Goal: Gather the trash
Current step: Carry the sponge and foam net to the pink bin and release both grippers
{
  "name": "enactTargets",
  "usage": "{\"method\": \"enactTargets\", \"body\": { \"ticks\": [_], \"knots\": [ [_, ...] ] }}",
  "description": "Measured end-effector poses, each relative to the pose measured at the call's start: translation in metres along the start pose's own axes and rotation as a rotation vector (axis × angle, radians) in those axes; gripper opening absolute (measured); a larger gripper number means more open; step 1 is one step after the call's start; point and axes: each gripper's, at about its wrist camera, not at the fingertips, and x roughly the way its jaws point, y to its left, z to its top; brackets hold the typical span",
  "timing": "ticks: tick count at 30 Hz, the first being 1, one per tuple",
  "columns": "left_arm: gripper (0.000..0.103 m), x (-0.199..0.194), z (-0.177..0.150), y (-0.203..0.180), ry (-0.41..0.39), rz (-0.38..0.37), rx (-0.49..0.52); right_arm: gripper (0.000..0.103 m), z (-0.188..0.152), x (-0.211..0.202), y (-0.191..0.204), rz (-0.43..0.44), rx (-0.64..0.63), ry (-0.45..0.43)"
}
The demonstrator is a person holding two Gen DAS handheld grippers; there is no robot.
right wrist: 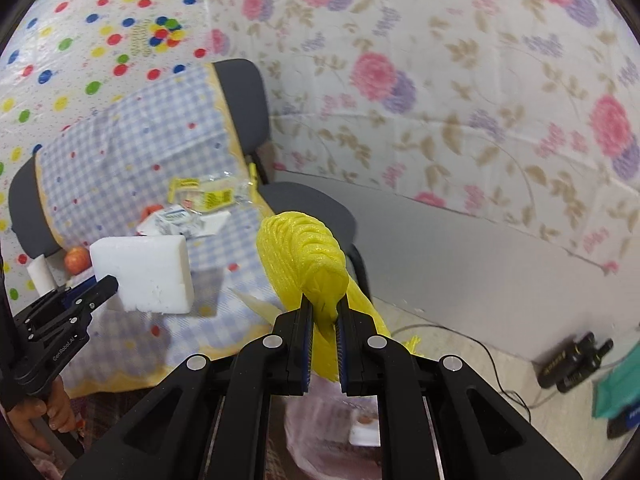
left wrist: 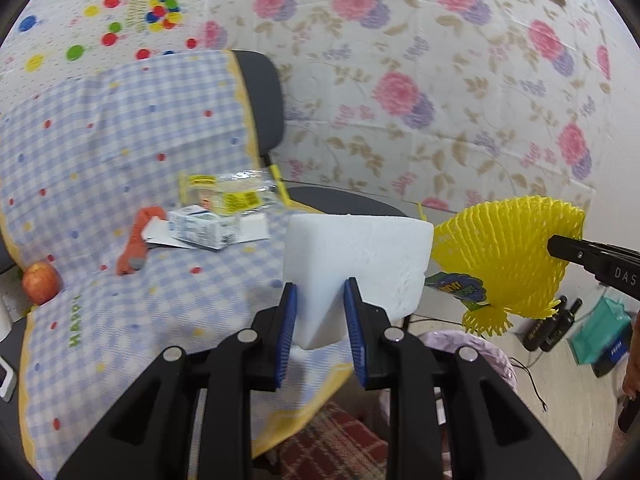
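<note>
My left gripper (left wrist: 320, 300) is shut on a white foam block (left wrist: 360, 256) and holds it in the air above the checked cloth; the block also shows in the right wrist view (right wrist: 144, 272). My right gripper (right wrist: 325, 308) is shut on a yellow foam fruit net (right wrist: 308, 252), held up over a pink plastic bag (right wrist: 332, 432) on the floor. The net shows in the left wrist view (left wrist: 504, 256) to the right of the block. More trash lies on the cloth: a clear yellow-printed wrapper (left wrist: 228, 192), a small white carton (left wrist: 200, 228) and an orange scrap (left wrist: 136, 240).
A blue checked cloth (left wrist: 100, 152) covers a grey chair (left wrist: 264, 96). A red apple (left wrist: 39, 282) sits at its left edge. Dark bottles (right wrist: 572, 364) and a teal box (left wrist: 600, 332) stand on the floor at the right, beside a black cable (right wrist: 492, 364). A floral sheet (right wrist: 440, 100) hangs behind.
</note>
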Motion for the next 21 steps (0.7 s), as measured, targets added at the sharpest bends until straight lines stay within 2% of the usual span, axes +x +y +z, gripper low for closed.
{"method": "enactTargets", "body": {
  "ticks": [5, 12, 21],
  "knots": [
    [0.023, 0.01, -0.01, -0.042, 0.021, -0.061, 0.092, 0.011, -0.019, -0.009, -0.025, -0.054, 0.047, 0.02],
    [0.024, 0.019, -0.011, -0.07, 0.039, -0.12, 0.126, 0.012, -0.028, -0.014, -0.041, -0.091, 0.065, 0.029],
    [0.026, 0.054, -0.02, -0.094, 0.135, -0.167, 0.141, 0.014, -0.039, 0.012, -0.049, -0.106, 0.075, 0.096]
  ]
}}
